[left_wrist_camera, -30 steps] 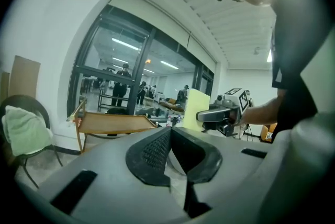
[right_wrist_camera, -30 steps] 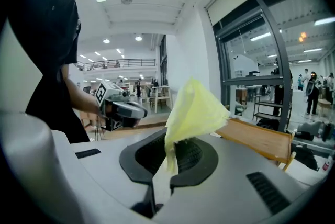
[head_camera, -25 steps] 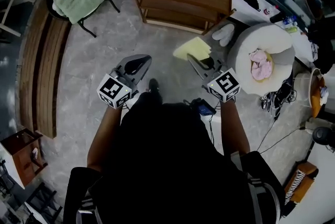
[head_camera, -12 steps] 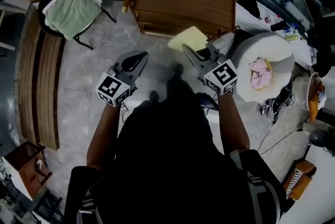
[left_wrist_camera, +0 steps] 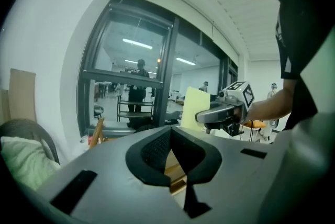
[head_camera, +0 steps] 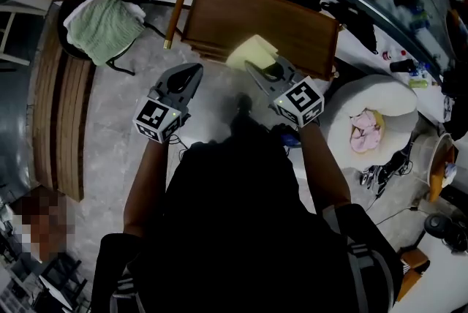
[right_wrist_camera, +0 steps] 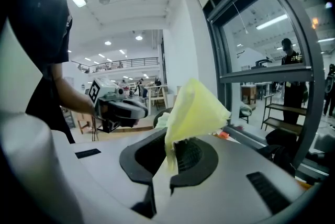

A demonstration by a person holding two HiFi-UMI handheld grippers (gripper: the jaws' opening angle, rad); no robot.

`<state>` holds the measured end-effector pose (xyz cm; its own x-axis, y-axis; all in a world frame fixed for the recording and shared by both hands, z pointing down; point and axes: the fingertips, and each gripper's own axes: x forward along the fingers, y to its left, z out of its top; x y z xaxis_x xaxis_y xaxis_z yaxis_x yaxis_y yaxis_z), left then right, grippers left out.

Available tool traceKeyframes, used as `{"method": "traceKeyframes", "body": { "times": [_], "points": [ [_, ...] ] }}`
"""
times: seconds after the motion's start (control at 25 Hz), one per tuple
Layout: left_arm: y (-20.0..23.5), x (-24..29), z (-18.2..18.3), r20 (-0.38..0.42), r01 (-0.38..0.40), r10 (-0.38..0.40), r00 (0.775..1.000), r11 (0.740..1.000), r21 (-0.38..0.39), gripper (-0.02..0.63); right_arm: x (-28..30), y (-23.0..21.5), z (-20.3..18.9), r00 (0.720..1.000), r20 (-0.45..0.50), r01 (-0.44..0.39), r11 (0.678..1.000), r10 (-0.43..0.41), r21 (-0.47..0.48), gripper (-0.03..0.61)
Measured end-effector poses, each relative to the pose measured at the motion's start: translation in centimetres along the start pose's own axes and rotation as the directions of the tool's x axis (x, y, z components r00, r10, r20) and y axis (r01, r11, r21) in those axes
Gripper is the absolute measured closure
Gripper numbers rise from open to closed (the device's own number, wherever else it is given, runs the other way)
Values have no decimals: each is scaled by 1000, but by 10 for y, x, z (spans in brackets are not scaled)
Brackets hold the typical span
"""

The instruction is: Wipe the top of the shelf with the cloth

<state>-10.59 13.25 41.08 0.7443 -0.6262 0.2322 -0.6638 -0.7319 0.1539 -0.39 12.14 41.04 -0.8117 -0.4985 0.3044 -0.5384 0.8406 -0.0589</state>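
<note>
Right gripper (head_camera: 250, 67): its 2 jaws are clamping the lower corner of the thin pale yellow cloth (head_camera: 252, 53), which is standing up from between them in a loose peak

Left gripper (head_camera: 191, 74): its jaws are meeting at the tips with nothing between them; it is hanging over the grey marbled floor (head_camera: 139, 77), level with the right gripper and apart from it

Change over the last 1 s: the person is walking forward, and the brown wooden shelf (head_camera: 256, 12) is drawing in from well ahead to just beyond the gripper tips; in the head view the cloth, which was showing against bare floor, is now overlapping the shelf's front edge

Cloth position: it is being carried in the air at the near side of the shelf; the head view is not settling whether it is touching the wood, but the right gripper view is showing it standing free, so contact is judged not yet made

Shelf top: it is showing as bare wood with nothing lying on it

Meaning for the task: the approach is nearly ending and the wiping is not yet starting; the next move is probably calling for lowering the cloth flat onto the top

Risk: only a corner is being held, so the cloth may be bunching rather than spreading under the stroke
</note>
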Motion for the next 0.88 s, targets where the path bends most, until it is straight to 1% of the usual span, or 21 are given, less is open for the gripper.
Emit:
{"method": "traceKeyframes", "body": {
  "times": [0.16,0.28,0.44,0.6,0.72,0.88],
  "points": [
    [17,43,15,-17,-39,39,999,999,24,603,15,-46,-1,999,-5,-35,999,35,1,548],
    [32,64,19,-30,-65,66,997,997,31,603,29,-72,-2,999,1,-54,999,54,5,548],
    [50,84,18,-61,-94,95,994,995,16,603,50,-91,-3,995,-7,-95,995,95,9,548],
    [71,101,16,-105,-106,109,989,994,35,603,74,-106,0,993,-14,-116,993,117,20,548],
    [91,113,14,-123,-115,119,985,993,36,604,95,-118,-7,992,-31,-123,992,124,39,548],
    [124,132,10,-158,-113,118,980,993,39,603,125,-140,-19,991,-78,-106,992,112,73,548]
  ]
}}
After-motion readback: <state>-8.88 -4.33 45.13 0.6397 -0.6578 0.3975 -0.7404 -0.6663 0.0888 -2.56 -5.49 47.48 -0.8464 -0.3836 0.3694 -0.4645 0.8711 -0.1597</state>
